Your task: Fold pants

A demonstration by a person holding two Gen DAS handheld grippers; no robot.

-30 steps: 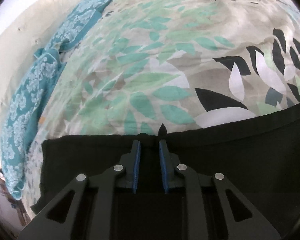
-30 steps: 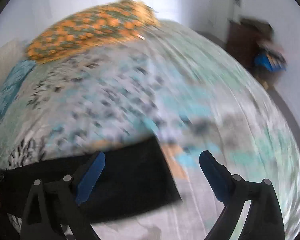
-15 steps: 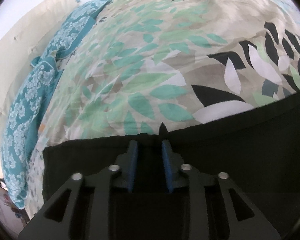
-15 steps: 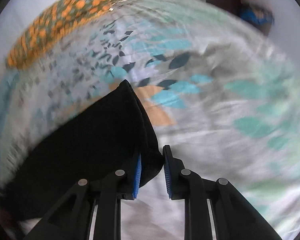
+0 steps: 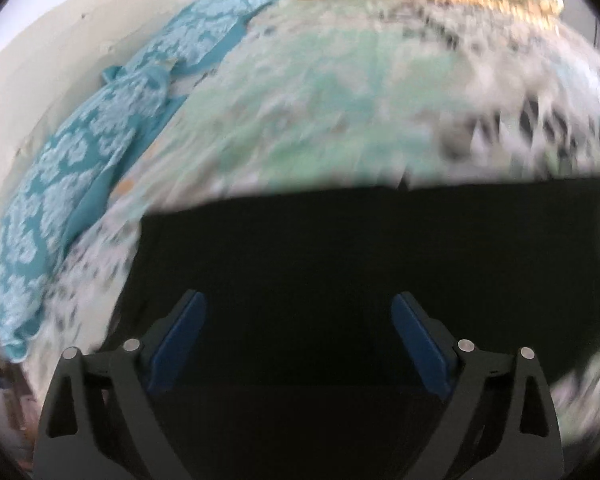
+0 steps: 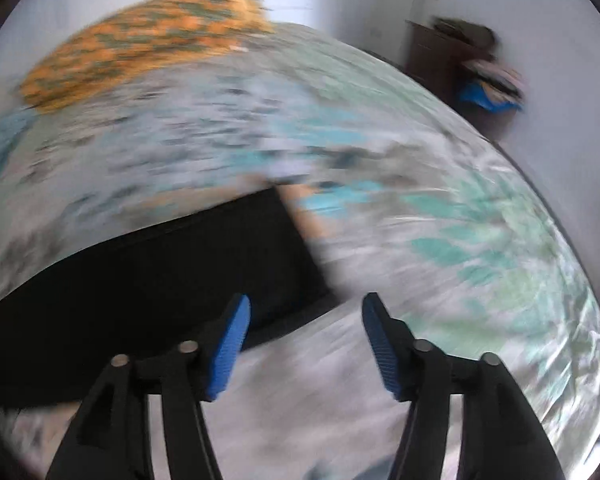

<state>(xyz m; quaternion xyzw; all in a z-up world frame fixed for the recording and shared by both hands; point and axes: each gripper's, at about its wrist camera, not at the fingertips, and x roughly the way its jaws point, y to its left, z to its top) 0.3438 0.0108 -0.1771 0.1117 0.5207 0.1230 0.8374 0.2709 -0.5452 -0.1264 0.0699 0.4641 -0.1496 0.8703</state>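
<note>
The black pants [image 5: 340,248] lie flat on the leaf-print bedspread [image 5: 320,120], folded into a long band. My left gripper [image 5: 299,308] is open and empty, raised over the pants' left part. In the right wrist view the pants' right end [image 6: 204,256] lies flat with a square corner. My right gripper [image 6: 306,308] is open and empty, just above that end's near edge; its left finger [image 6: 230,336] overlaps the cloth in view. Both views are motion-blurred.
Teal patterned pillows [image 5: 80,168] line the bed's left side by a cream headboard [image 5: 60,52]. An orange patterned cushion [image 6: 140,52] sits at the far end of the bed. A dark wooden cabinet [image 6: 452,64] with stacked items stands by the wall at right.
Both grippers have opened and let go of the pants. The left gripper has pulled back and up from the far edge. The right end, lifted half a second ago, now lies flat.
</note>
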